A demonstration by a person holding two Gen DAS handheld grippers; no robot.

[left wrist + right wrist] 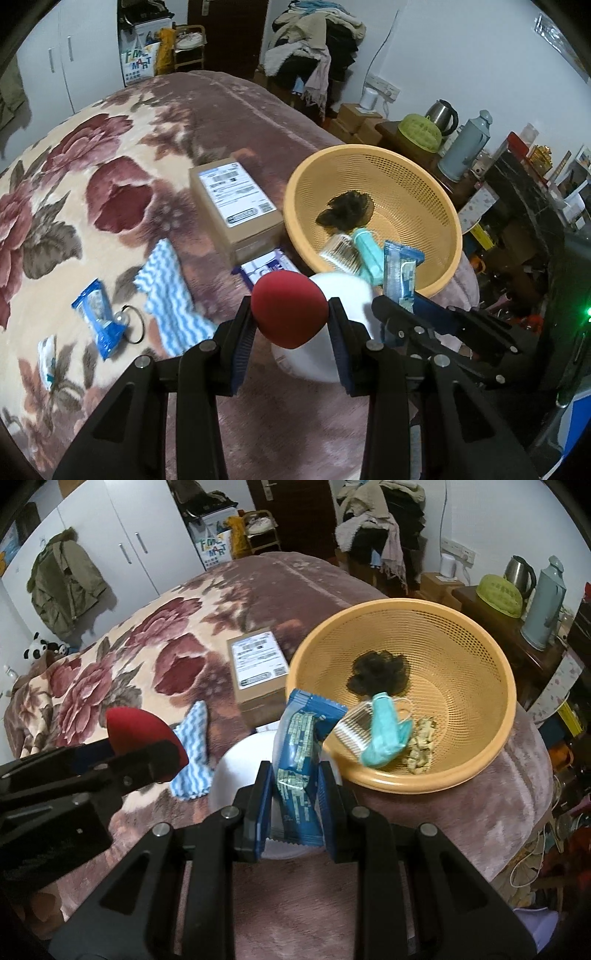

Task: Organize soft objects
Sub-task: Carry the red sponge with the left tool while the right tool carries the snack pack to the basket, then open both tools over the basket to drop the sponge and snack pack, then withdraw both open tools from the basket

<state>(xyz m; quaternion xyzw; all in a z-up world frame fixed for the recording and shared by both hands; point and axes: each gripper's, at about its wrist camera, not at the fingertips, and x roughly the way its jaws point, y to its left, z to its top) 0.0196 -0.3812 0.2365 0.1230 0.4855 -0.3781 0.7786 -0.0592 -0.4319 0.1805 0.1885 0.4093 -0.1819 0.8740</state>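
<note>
My left gripper (291, 314) is shut on a red sponge (290, 308), held above a white bowl (345, 295) on the bed; the sponge also shows in the right wrist view (142, 734). My right gripper (295, 786) is shut on a blue snack packet (301, 746), also over the white bowl (236, 768), just left of the orange basket (476, 760). The packet shows in the left wrist view (399, 273) too. The basket (306, 177) holds a dark fuzzy thing (380, 672), a teal face mask (384, 734), a clear comb (352, 727) and a yellowish scrap (421, 749).
A cardboard box (236, 210) sits left of the basket. A blue-striped cloth (170, 299), blue packets (98, 317), a metal ring (131, 325) and a small wrapper (48, 358) lie on the flowered blanket (74, 184). A cluttered side table with kettle (441, 114) and flask (467, 147) stands to the right.
</note>
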